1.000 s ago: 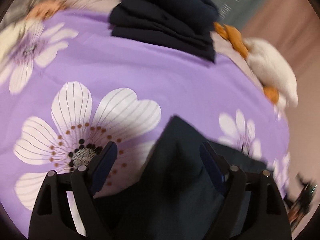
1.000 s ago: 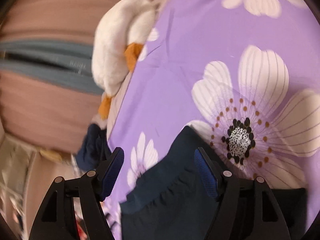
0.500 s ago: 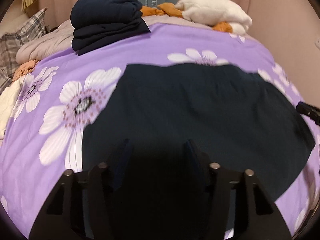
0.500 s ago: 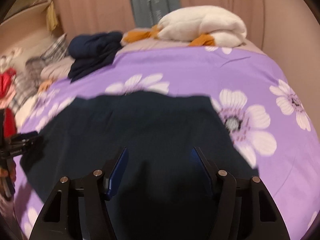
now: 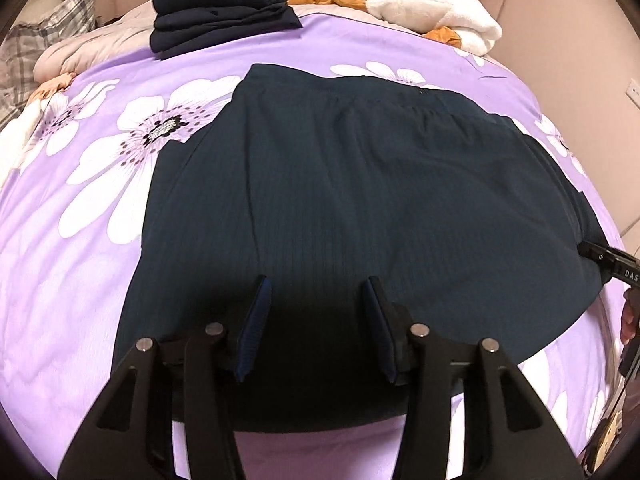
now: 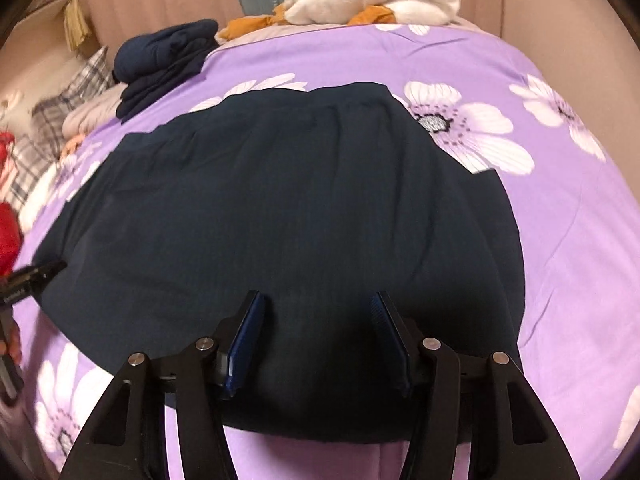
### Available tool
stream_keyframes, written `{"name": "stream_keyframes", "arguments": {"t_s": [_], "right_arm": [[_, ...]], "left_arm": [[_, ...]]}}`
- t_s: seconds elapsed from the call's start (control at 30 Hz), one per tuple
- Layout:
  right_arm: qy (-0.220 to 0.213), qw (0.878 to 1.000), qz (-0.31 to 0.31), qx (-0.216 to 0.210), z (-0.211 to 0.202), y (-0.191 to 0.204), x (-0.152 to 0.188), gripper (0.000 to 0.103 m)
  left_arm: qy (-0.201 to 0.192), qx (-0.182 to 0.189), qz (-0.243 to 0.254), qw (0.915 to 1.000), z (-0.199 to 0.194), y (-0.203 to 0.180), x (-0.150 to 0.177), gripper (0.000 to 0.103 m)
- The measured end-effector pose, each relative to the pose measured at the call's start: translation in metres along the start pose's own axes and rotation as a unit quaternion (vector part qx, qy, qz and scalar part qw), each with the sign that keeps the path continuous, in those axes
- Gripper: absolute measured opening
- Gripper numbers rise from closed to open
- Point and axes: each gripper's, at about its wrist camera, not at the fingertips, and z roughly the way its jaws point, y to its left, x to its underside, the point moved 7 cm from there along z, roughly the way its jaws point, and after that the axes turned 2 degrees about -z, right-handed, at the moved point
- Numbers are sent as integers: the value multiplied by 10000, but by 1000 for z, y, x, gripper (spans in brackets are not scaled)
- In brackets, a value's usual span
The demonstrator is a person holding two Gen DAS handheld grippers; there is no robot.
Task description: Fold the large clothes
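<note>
Garment point(image 5: 360, 184), dark navy w/ fine vertical ribbing, lies spread flat on bed's purple floral sheet point(image 5: 80, 280), roughly centre of bed. Gathered waistband edge points away toward far end of bed; ribbing runs from that band to the near hem, under both tools. Spread is wider side to side than it is deep, so long axis as it lies runs left-right across bed. Far left corner is stepped, w/ a second layer showing at the edge there. Left tool point(image 5: 316, 322) sits over near hem, left of centre, jaws partway apart; fabric lies between blue pads point(image 5: 254, 324) but can't tell if they pinch it. Right tool point(image 6: 318, 336) same on its side: jaws about half apart over near hem, fabric below and between, grip not clear. Each tool's tip shows at the other view's edge, either side of garment. Beyond garment: folded navy stack point(image 5: 220, 4), white plush toy point(image 5: 432, 8) w/ orange parts, plaid pillow point(image 5: 44, 28) far left.
</note>
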Motion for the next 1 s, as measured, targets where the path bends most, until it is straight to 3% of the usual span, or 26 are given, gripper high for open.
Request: {"name": "stream_keyframes", "arguments": {"t_s": [0.13,0.3,0.53,0.8,1.0], "right_arm": [[-48,9999,-89,106,-11,12,-2,56],[-306,9992,-47,-260,-25,37,-6,56],[-626,9934,-520,-802,-21,98,-24,56],[-341,9930,-820,-780,19,135,-20,56],[-75,9941,-653,-863,29,129,-6,56]], "left_arm": [[-24,-151,-90,9998,-9,-4,-1,48],[-111,-160,-65,9998,-19,-17,0,49],[-270,-48,124,9995,-20,-47,-11,52],[-184,-118,409,9989,2,-65,-6,52],[-86,-56,483,9988,13,-62,0,54]]}}
